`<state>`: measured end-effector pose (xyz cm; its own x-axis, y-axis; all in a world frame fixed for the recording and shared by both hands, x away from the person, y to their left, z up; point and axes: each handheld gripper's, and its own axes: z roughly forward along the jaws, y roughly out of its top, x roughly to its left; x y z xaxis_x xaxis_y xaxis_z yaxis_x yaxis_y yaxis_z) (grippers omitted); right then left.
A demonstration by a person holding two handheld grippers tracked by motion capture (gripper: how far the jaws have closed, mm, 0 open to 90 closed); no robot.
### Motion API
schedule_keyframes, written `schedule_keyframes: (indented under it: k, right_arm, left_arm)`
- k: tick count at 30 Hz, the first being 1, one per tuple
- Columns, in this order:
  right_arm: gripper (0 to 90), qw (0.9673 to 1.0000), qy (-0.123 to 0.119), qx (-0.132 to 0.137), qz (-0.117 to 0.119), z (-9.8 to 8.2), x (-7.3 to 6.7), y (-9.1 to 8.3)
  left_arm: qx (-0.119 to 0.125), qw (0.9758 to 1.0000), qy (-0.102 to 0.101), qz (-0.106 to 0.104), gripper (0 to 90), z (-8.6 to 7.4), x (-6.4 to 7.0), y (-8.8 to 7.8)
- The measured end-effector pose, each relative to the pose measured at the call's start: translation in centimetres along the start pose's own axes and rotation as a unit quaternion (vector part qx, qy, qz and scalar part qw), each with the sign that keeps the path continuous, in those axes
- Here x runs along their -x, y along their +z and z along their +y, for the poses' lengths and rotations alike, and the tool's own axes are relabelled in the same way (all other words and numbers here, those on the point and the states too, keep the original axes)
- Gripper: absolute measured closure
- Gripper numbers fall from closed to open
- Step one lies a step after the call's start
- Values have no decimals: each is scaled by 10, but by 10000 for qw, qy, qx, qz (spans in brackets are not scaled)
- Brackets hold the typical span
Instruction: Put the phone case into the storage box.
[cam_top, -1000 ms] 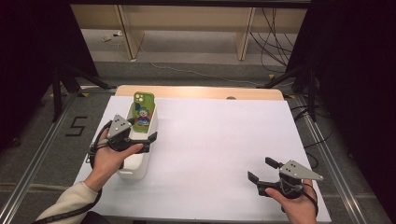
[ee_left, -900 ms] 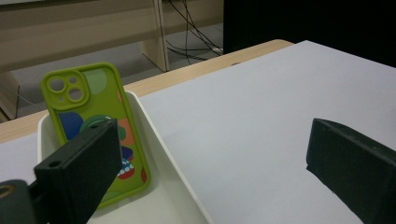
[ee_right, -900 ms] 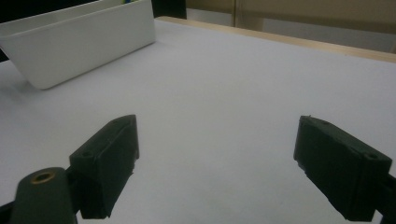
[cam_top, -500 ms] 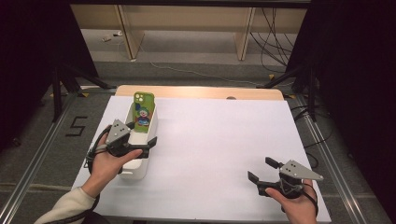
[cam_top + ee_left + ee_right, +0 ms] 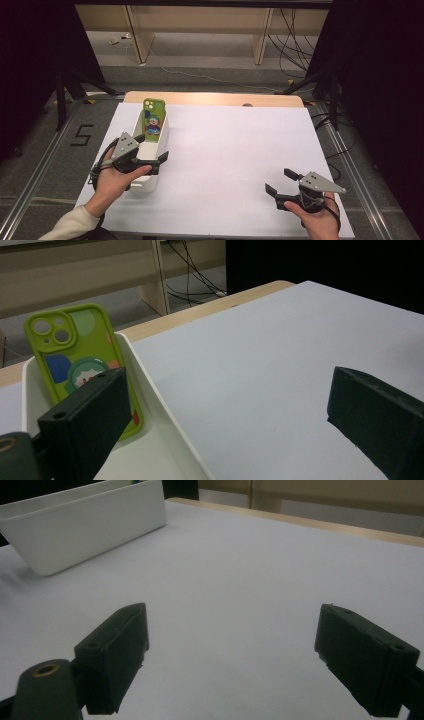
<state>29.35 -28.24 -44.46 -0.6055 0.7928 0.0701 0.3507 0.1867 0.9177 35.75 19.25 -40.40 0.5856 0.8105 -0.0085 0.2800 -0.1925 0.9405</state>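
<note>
My left gripper (image 5: 152, 155) straddles the bin's (image 5: 161, 140) right wall, fingers spread. Its view shows the phone case (image 5: 80, 360) leaning inside. Right gripper (image 5: 281, 186): fingers spread over bare tabletop (image 5: 230, 150).

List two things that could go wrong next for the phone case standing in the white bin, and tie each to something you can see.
1. The phone case leans on end against the bin's far wall; a nudge might tip it flat.
2. The left gripper hangs open across the bin's right wall, one of its fingers inside near the case; pulling away carelessly could catch the rim and shift the bin.
</note>
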Motion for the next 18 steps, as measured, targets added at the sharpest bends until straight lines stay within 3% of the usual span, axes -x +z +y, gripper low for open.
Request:
schedule_keyframes:
  k: [18]
  right_arm:
    - [152, 10000, -14, 29, 0, 0, 0, 0]
  left_arm:
    - [0, 9998, 70, -201, 48, -8, 9, -8]
